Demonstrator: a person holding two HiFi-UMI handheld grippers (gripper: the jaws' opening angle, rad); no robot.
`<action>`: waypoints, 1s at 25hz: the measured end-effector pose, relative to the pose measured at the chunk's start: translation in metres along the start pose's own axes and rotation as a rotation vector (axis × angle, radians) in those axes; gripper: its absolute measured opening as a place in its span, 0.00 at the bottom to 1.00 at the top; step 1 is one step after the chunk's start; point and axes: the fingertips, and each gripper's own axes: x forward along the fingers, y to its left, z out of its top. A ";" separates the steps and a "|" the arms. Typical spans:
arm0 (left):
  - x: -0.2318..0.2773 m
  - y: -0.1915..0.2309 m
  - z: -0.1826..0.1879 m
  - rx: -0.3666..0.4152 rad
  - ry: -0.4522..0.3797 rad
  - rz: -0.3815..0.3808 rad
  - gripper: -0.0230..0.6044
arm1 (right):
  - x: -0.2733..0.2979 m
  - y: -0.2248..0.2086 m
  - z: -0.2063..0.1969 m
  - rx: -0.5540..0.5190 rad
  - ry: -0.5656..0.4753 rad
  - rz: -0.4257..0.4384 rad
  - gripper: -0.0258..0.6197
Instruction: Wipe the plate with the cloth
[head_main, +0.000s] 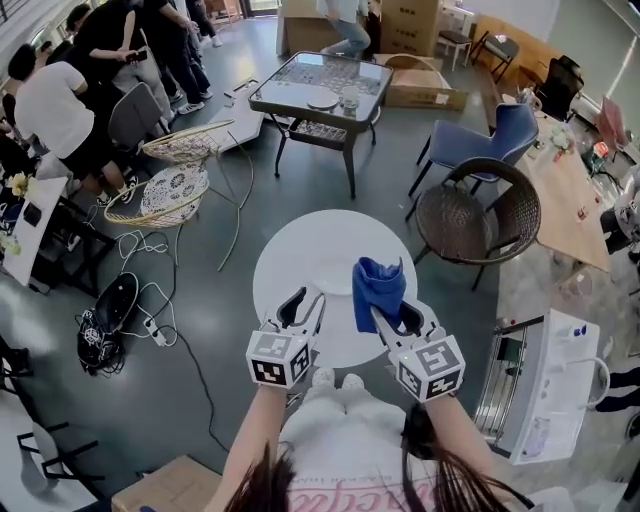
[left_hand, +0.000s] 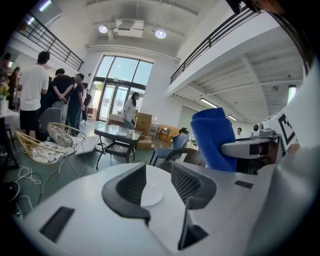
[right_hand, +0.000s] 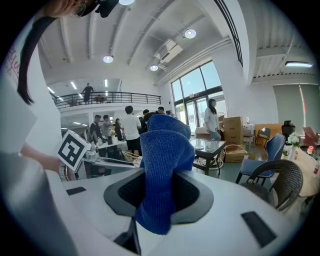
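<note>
While cloth is clenched in right gripper, left gripper is held jaws apart, empty; plate judged unwiped, to be reached next.

A plate centred on the tabletop, both tools near
The left tool is held at the plate's 7 o'clock; the cloth, clamped in the right tool, is raised at 3 o'clock.

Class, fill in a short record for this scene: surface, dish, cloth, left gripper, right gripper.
surface: round white table
dish: white round plate, on the table
cloth: blue textured cloth, held upright
left gripper: open, nothing between its jaws
right gripper: shut on the cloth
</note>
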 end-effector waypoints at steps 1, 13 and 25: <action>0.007 0.007 -0.007 -0.021 0.024 0.000 0.27 | 0.005 -0.003 -0.003 0.008 0.008 -0.001 0.25; 0.107 0.090 -0.101 -0.119 0.329 0.011 0.28 | 0.097 -0.038 -0.077 0.065 0.114 -0.080 0.25; 0.173 0.134 -0.159 -0.159 0.614 0.017 0.30 | 0.141 -0.065 -0.122 0.150 0.211 -0.138 0.25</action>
